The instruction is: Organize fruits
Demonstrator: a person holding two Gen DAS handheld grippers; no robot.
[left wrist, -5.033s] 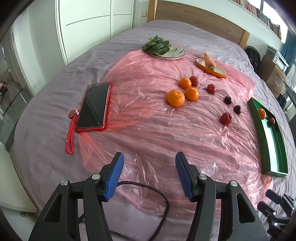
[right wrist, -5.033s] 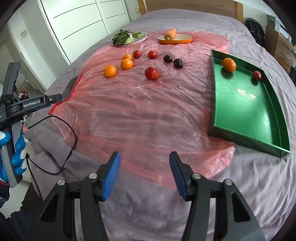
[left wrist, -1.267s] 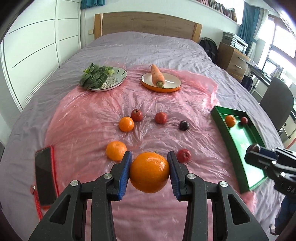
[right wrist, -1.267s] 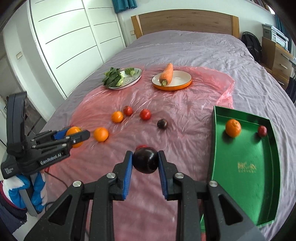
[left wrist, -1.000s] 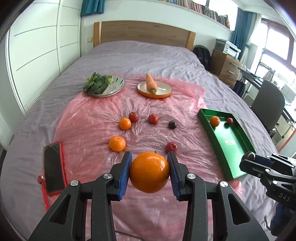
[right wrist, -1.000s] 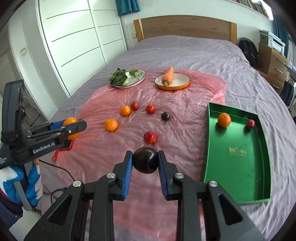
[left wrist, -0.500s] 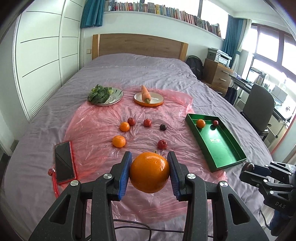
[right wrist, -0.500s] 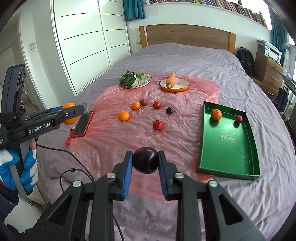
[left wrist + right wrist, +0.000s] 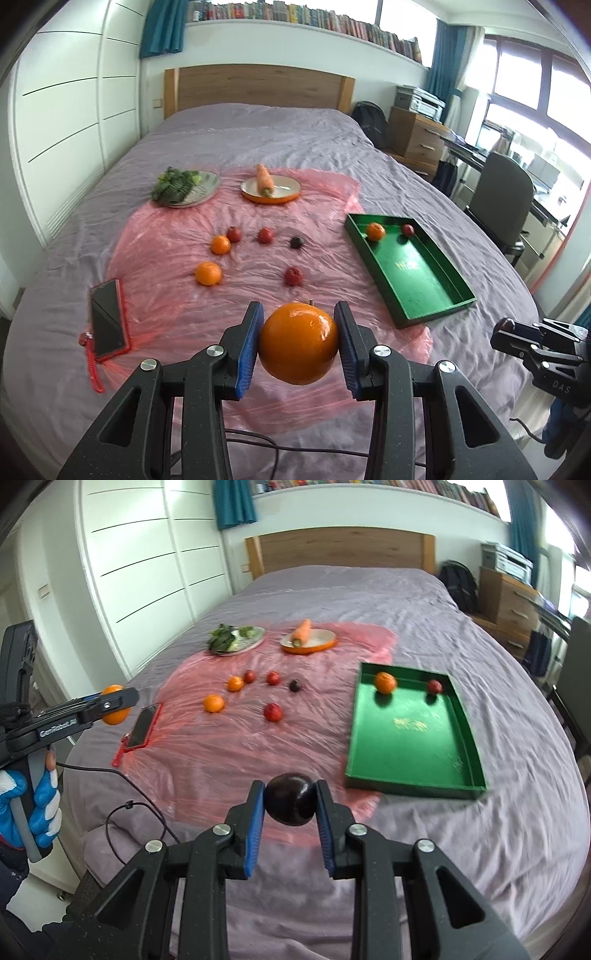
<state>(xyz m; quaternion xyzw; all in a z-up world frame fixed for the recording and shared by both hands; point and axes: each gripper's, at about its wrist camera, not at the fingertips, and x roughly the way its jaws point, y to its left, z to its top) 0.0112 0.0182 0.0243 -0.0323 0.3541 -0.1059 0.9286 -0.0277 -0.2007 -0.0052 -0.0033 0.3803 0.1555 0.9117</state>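
Note:
My left gripper point(image 9: 298, 345) is shut on a large orange point(image 9: 298, 343) and holds it high above the near end of the bed. My right gripper point(image 9: 290, 805) is shut on a dark plum point(image 9: 291, 803), also held high and back from the bed. The green tray point(image 9: 417, 271) lies at the right with an orange point(image 9: 375, 231) and a small red fruit point(image 9: 407, 229) at its far end. On the pink plastic sheet point(image 9: 166, 258) lie two oranges point(image 9: 208, 273), several red fruits point(image 9: 293, 276) and a dark plum point(image 9: 296, 242).
A plate of greens point(image 9: 183, 188) and an orange plate with a carrot point(image 9: 270, 188) sit at the sheet's far edge. A phone in a red case point(image 9: 108, 319) lies at the left. A chair point(image 9: 502, 206) and desk stand right of the bed.
Both grippers have pulled back and up from the bed with their fruits still gripped. The whole bed and room now show.

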